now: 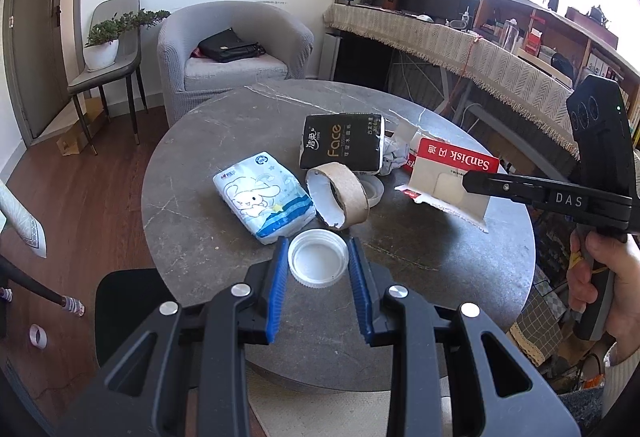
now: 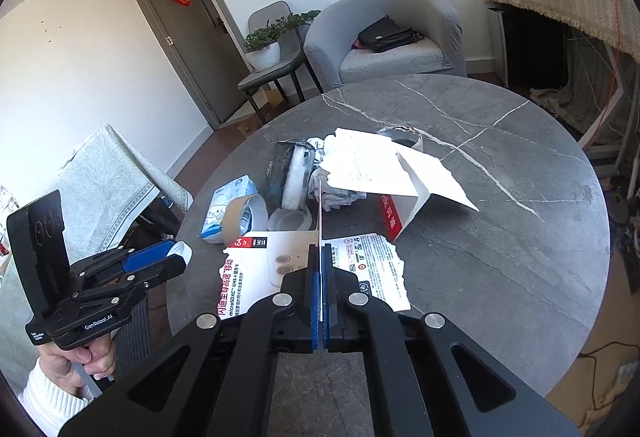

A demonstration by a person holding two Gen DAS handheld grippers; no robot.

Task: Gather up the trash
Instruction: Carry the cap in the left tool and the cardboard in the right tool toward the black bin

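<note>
My left gripper (image 1: 318, 249) is shut on a white plastic lid (image 1: 318, 257), held by its rim above the round grey table (image 1: 224, 141); it shows in the right wrist view (image 2: 180, 257) at the left. My right gripper (image 2: 321, 257) is shut on a torn SanDisk card package (image 2: 256, 277), also seen in the left wrist view (image 1: 452, 173), held above the table. On the table lie a cardboard tape roll (image 1: 340, 197), a bunny tissue pack (image 1: 266, 197), a black Face tissue pack (image 1: 342, 147) and crumpled paper (image 1: 394, 157).
A torn white and red box (image 2: 404, 177) and a white ring (image 2: 290, 221) lie on the table. A grey armchair (image 1: 236, 49) with a black bag, a chair with a potted plant (image 1: 104, 45) and a cloth-covered desk (image 1: 460, 49) stand beyond.
</note>
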